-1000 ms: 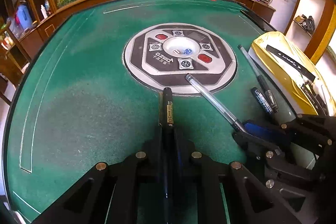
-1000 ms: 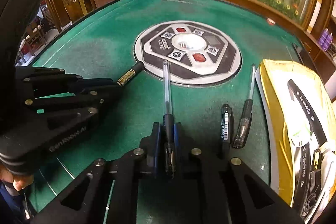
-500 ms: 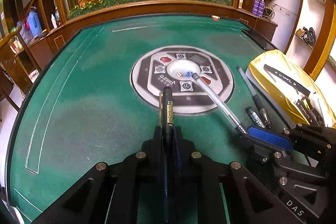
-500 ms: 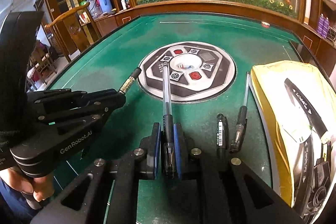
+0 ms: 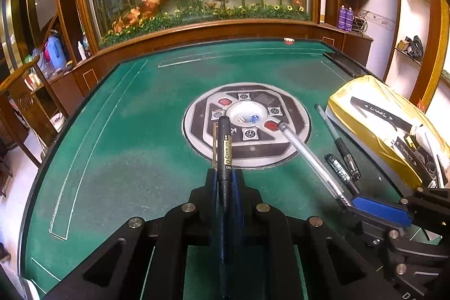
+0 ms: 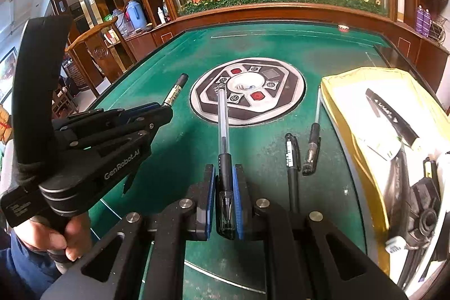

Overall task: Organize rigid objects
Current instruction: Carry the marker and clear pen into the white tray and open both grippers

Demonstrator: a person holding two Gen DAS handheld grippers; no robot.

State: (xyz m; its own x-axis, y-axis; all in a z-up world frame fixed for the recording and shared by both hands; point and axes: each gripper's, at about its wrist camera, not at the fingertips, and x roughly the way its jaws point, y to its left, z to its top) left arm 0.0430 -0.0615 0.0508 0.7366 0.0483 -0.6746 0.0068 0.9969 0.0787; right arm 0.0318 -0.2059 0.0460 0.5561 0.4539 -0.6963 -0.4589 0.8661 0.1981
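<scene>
My left gripper [image 5: 225, 179] is shut on a black pen [image 5: 224, 148] with a gold label, which points away over the green felt. In the right wrist view that same left gripper [image 6: 166, 110] and black pen [image 6: 175, 90] show at the left, held up by a hand. My right gripper [image 6: 225, 184] is shut on the grip of a clear-barrelled pen [image 6: 223, 114]; from the left wrist view this clear pen [image 5: 306, 153] slants up from the right gripper [image 5: 348, 204]. Two more pens [image 6: 292, 156] [image 6: 312, 148] lie on the felt to the right.
A round control panel [image 6: 247, 89] with dice sits mid-table. A yellow-lined box [image 6: 351, 114] with black items and cables stands at the right edge. A wooden rail [image 5: 197, 33] and planter glass border the far side; a chair [image 6: 90, 47] stands at the left.
Both grippers have risen with their pens and tilted up, so more of the far wall shows. The clear pen has swung toward the panel's middle. Both grips stay shut.
</scene>
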